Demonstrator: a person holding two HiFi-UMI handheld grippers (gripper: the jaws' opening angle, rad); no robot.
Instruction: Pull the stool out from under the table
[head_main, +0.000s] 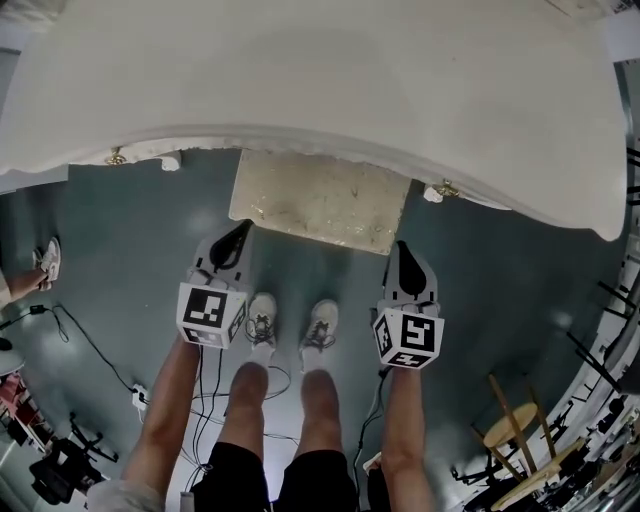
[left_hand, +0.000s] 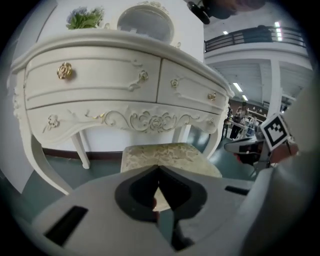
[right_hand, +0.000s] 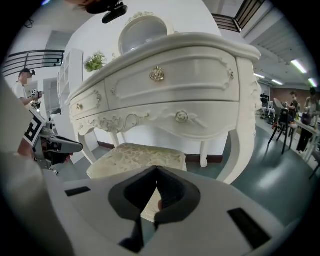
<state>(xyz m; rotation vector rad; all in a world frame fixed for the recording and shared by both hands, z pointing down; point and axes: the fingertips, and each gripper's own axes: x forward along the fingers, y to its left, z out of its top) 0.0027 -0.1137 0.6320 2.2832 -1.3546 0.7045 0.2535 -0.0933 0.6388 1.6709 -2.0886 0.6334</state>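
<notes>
A stool (head_main: 320, 200) with a cream patterned cushion stands partly under the white dressing table (head_main: 300, 70), its near edge sticking out toward me. My left gripper (head_main: 238, 236) is shut and empty, hovering just off the stool's near left corner. By the near right corner my right gripper (head_main: 400, 250) is also shut with nothing in it. The left gripper view has the cushion (left_hand: 167, 155) straight ahead beyond the closed jaws, and the right gripper view shows the cushion (right_hand: 137, 157) ahead and slightly left. Neither gripper touches the stool.
The table's curved legs (right_hand: 240, 140) flank the stool, with drawers and gold knobs (left_hand: 64, 71) above. My feet (head_main: 290, 325) stand on the green floor between the grippers. Cables (head_main: 90, 345) trail at the left; a round wooden stool (head_main: 510, 425) and stands sit at the right.
</notes>
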